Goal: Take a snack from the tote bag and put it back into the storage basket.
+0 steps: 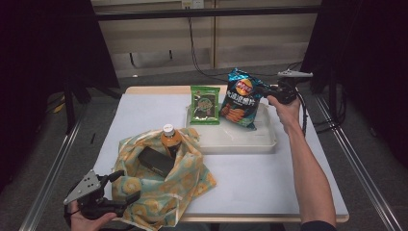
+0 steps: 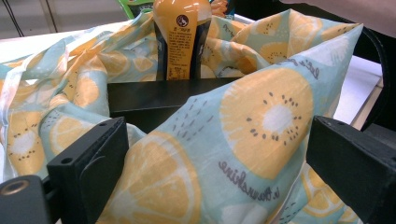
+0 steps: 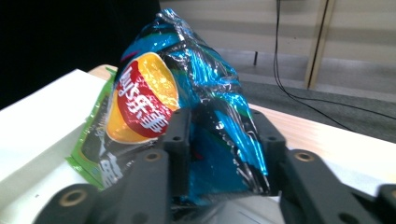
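Right gripper (image 3: 219,140): jaws clamped on the blue chip bag (image 1: 239,97), pads on the bag's edge; whether the pads still bite firmly is hard to read from this angle. Bag stands tilted in the white tray (image 1: 269,140) at 1 o'clock of the table, touching the green snack pack (image 1: 205,105) at its 9 o'clock.

Left gripper (image 2: 201,186): jaws apart, rim of the fruit-print tote (image 1: 168,192) between them, pads not pressing; tote at 7 o'clock.

Handling: the bag looks light, air-filled, slick foil, contents fragile. Grip the crimped seam, not the belly.

Count: one chip bag, one green pack, one tray, one tote holding one bottle (image 1: 171,139) and one dark box (image 1: 156,162).
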